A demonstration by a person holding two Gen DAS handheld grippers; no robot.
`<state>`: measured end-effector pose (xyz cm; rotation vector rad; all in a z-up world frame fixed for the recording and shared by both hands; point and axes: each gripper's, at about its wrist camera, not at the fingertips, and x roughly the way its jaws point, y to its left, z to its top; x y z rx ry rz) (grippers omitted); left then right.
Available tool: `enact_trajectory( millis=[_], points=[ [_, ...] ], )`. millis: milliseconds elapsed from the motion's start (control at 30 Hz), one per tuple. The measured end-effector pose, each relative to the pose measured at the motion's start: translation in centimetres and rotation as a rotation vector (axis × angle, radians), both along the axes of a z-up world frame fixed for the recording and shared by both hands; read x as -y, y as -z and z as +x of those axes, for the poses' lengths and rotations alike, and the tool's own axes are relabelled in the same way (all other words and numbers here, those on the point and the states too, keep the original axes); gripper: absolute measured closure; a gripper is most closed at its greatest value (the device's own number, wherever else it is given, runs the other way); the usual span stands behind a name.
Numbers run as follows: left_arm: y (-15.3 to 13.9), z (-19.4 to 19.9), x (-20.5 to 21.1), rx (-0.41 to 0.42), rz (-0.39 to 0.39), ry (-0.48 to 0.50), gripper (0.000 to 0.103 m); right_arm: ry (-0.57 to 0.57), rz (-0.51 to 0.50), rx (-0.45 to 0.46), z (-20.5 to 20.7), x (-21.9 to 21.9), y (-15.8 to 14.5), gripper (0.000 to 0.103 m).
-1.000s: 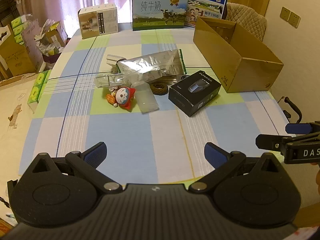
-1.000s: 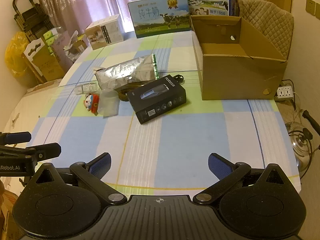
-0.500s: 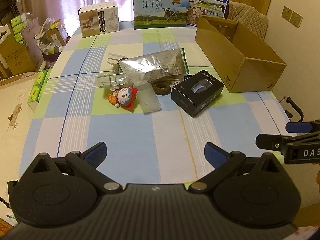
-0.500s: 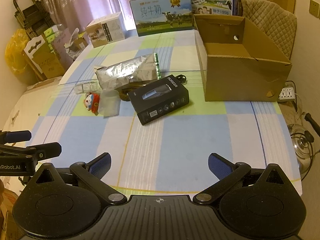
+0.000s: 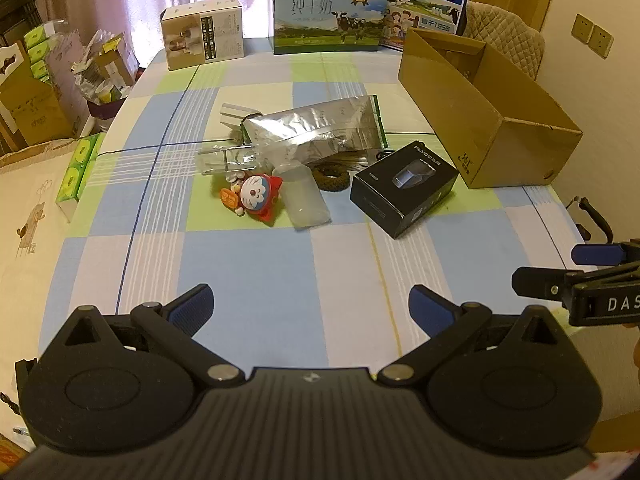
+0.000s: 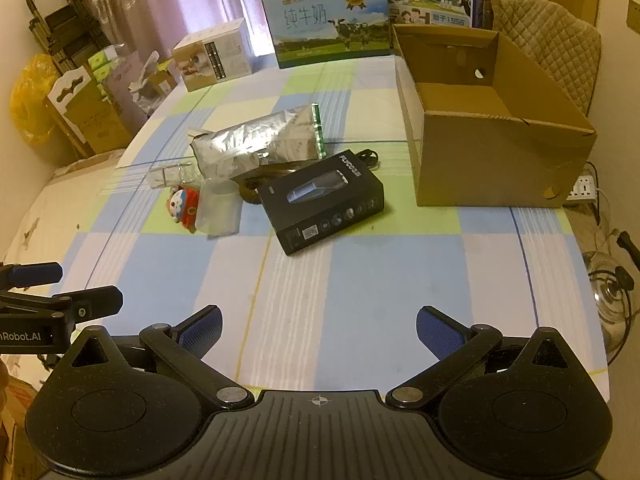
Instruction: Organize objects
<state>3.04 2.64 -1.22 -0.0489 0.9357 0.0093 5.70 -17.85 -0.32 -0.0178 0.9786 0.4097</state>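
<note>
A heap of objects lies mid-table: a black shaver box (image 5: 404, 188) (image 6: 322, 200), a silver foil bag (image 5: 316, 132) (image 6: 256, 144), a red and blue cat toy (image 5: 256, 196) (image 6: 183, 206), a clear plastic cup on its side (image 5: 304, 200) (image 6: 218, 210), clear packaging (image 5: 228, 160) and a dark woven ring (image 5: 332, 178). An open cardboard box (image 5: 480, 120) (image 6: 488, 128) stands empty at the right. My left gripper (image 5: 310, 306) and right gripper (image 6: 318, 326) hover open over the near edge, both empty.
The checked tablecloth (image 5: 280, 272) covers the table. Two milk cartons (image 5: 330, 12) and a small white box (image 5: 202, 32) line the far edge. Tissue packs (image 5: 76, 168) and boxes sit left of the table; a padded chair (image 6: 548, 48) and a power strip (image 6: 582, 192) are on the right.
Both grippers have crept forward toward the heap, so the objects look slightly nearer. Both stay open; nothing on the table has moved.
</note>
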Motion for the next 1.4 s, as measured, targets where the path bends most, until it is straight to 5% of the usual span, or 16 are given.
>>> enact_trajectory(
  millis=[1400],
  points=[
    [1.8,5.9,-1.4,-0.063,0.023,-0.105,0.000,-0.069,-0.017,-0.011,8.7,-2.7,2.8,0.002]
  ],
)
